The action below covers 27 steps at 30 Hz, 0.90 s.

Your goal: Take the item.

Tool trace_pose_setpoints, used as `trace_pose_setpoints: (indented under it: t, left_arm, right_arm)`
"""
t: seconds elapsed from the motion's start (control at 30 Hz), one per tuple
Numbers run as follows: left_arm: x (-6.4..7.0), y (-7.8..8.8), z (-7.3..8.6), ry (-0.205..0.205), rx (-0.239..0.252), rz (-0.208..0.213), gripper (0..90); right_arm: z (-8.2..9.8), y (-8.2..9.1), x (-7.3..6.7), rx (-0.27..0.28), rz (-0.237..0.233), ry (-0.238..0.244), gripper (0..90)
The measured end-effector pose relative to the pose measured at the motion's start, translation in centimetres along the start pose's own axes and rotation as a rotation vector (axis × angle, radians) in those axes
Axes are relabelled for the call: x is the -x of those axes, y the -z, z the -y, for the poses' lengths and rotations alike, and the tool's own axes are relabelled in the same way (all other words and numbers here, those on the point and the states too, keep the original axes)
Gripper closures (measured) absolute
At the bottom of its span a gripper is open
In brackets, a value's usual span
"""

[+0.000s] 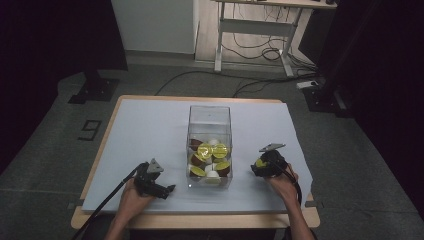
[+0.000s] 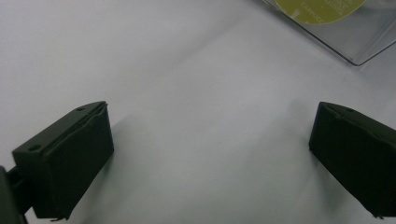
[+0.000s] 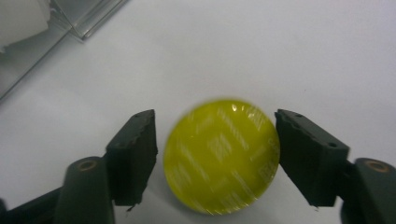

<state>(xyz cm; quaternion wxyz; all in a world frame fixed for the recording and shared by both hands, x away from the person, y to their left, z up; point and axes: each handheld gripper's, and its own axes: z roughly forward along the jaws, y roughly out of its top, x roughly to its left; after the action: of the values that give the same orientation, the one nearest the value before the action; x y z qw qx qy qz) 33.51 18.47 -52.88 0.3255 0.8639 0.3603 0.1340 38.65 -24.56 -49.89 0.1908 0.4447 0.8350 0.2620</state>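
Right gripper (image 3: 215,149) straddling a round yellow foil-lidded capsule (image 3: 220,156) at lower centre of the right gripper view.

Its jaws stand apart, a gap on the left and the right pad at the rim; grip not confirmed. Left gripper (image 2: 210,158) is open and empty. Probable step: pick or release beside the clear plastic box (image 1: 210,117). Next move requires squeezing or lifting clear. The white table cover (image 1: 145,130) sits in a dim room.

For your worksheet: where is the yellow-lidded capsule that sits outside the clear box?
The yellow-lidded capsule lies on the white table cover, right of the clear box, between the right gripper's jaws.
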Motion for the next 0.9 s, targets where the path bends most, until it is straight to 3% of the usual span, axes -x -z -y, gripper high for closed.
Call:
trace_pose_setpoints:
  t: [0.2, 0.57, 0.9]
  left_arm:
    - [0.0, 0.0, 0.0, 0.0, 0.0, 0.0, 0.0]
    - [0.0, 0.0, 0.0, 0.0, 0.0, 0.0, 0.0]
    - [0.0, 0.0, 0.0, 0.0, 0.0, -0.001, 0.0]
  right_arm:
    - [-0.2, 0.2, -0.3, 0.021, -0.001, 0.009, 19.9]
    - [-0.5, 1.8, -0.9, 0.091, -0.021, 0.018, 12.9]
    - [-0.2, 3.2, -2.0, 0.124, -0.016, 0.026, 0.8]
